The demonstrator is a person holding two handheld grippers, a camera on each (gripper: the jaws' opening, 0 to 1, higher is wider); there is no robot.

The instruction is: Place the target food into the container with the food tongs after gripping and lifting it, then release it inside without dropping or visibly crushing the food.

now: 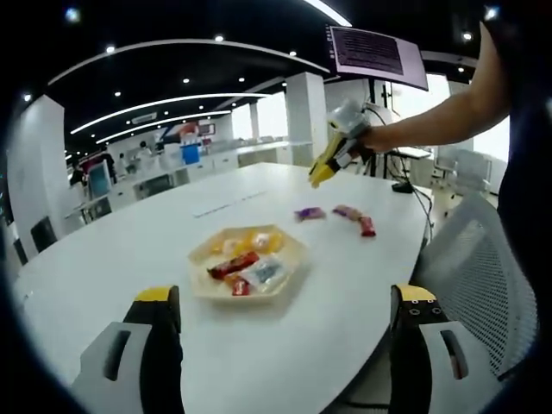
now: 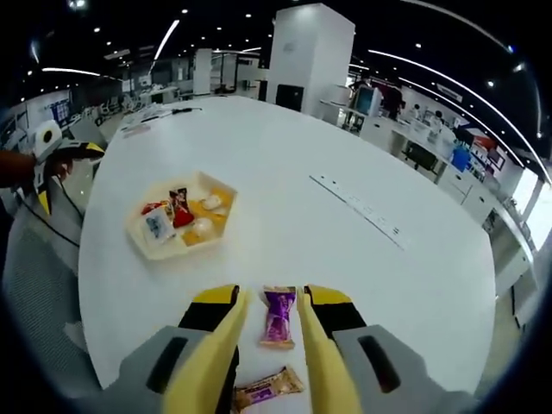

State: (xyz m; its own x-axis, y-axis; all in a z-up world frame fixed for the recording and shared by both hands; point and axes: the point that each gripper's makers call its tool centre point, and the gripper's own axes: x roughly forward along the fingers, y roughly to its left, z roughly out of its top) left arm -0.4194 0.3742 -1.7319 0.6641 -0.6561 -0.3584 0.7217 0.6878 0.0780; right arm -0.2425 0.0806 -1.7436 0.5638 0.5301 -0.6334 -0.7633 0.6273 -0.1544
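Container: hexagonal tray (image 2: 138, 231) on the white desk (image 2: 345, 259), already holding several wrapped snacks.
Target food: purple-wrapped candy (image 2: 278, 317), flat on the desk, well apart from the tray.
Right gripper (image 2: 271, 338): jaws parted, straddling the purple candy, not yet clamped.
Left gripper (image 1: 285, 323): jaws wide, empty, above the desk near the tray.
Other loose items: brown-wrapped bar (image 2: 266, 387); red-wrapped pieces (image 1: 358, 219).
Progress: early; grip, lift, carry and release all remain.

- White oval table (image 2: 345, 259), glossy.
- Hexagonal tray (image 2: 138, 231) of wrapped snacks on it.
- Purple packet (image 2: 278, 316), brown packet (image 2: 264, 388) and red packet (image 1: 367, 226) lie loose.
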